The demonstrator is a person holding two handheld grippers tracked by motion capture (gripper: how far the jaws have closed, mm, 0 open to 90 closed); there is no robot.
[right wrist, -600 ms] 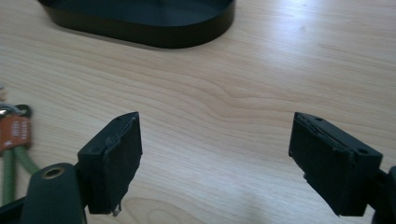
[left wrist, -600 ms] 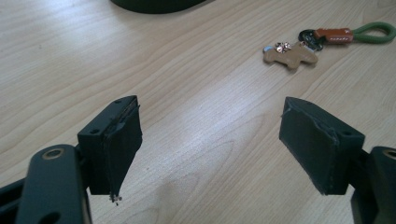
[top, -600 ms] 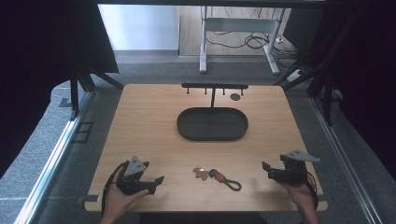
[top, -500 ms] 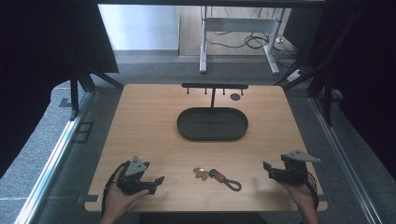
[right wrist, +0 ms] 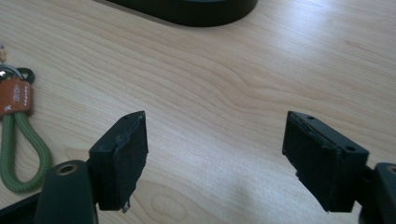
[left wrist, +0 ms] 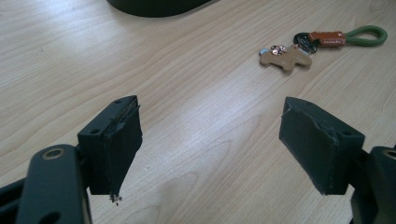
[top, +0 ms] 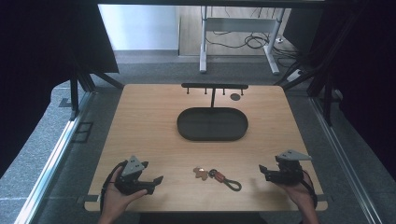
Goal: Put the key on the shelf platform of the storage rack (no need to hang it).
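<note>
Almost nothing has moved since the earlier frames: both hands sit at the same near corners of the wooden table, and the keychain lies where it did. The left gripper rests low at the near left, its jaws spread wide apart with bare wood between them, as its own view shows. The right gripper rests at the near right, jaws likewise wide apart and holding nothing. The dark oval tray sits mid-table with nothing inside it that can be seen; behind it stands a black hook rack, with a small dark disc beside its post. The keychain lies flat on the wood between the grippers, near the front edge, well short of the tray. Its long axis runs roughly left to right, slanting toward the near edge: the tan figure charm at the left end, the brown leather tab in the middle, the green cord loop pointing right.
</note>
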